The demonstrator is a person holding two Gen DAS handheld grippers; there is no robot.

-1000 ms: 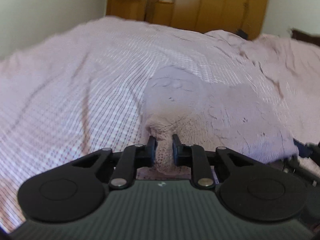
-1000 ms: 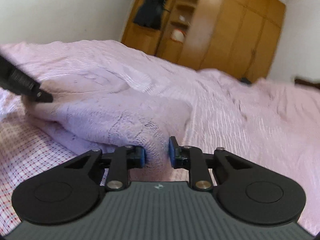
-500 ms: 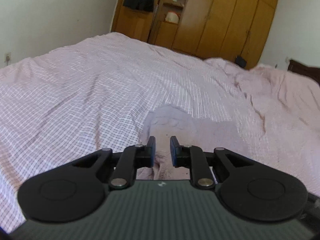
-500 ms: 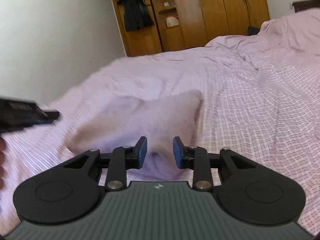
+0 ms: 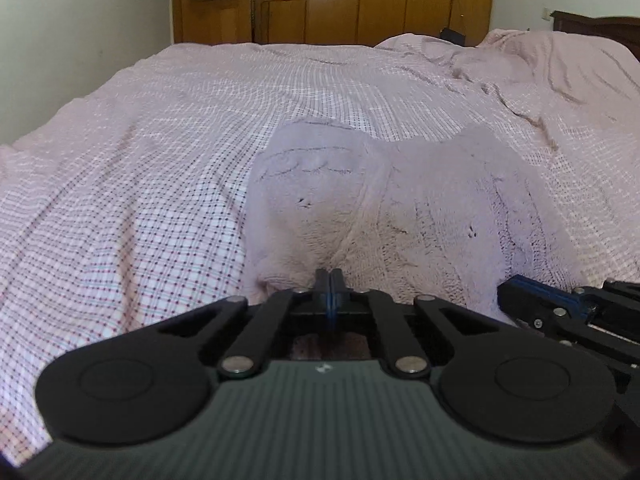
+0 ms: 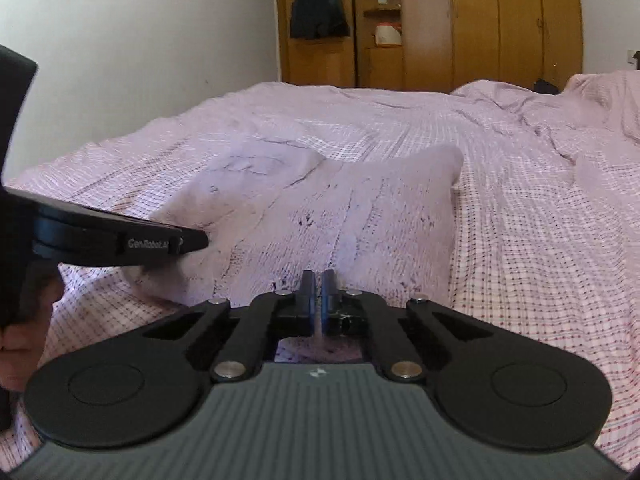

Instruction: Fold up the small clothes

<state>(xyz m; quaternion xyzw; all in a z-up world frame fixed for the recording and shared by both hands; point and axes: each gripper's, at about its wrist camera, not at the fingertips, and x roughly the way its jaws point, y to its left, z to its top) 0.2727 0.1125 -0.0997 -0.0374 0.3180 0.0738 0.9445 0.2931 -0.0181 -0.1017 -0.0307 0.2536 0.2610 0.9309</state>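
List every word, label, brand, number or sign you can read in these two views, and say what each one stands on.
"GenRobot.AI": pale lettering on the side of the left tongs, seen in the right wrist view; the last letters are blurred, so that ending is uncertain.
A small pale logo mark sits on each camera housing, with no letters to read.
Nothing legible on the sweater, bedsheet or wardrobe.

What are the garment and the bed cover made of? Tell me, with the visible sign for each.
Garment: looks like soft knitted yarn, lilac, matte; ribbed stitch columns and small openwork holes show. Bed cover: looks like thin woven cloth, perhaps cotton, matte; fine red-and-white check with creases. Exact fibre can't be told.
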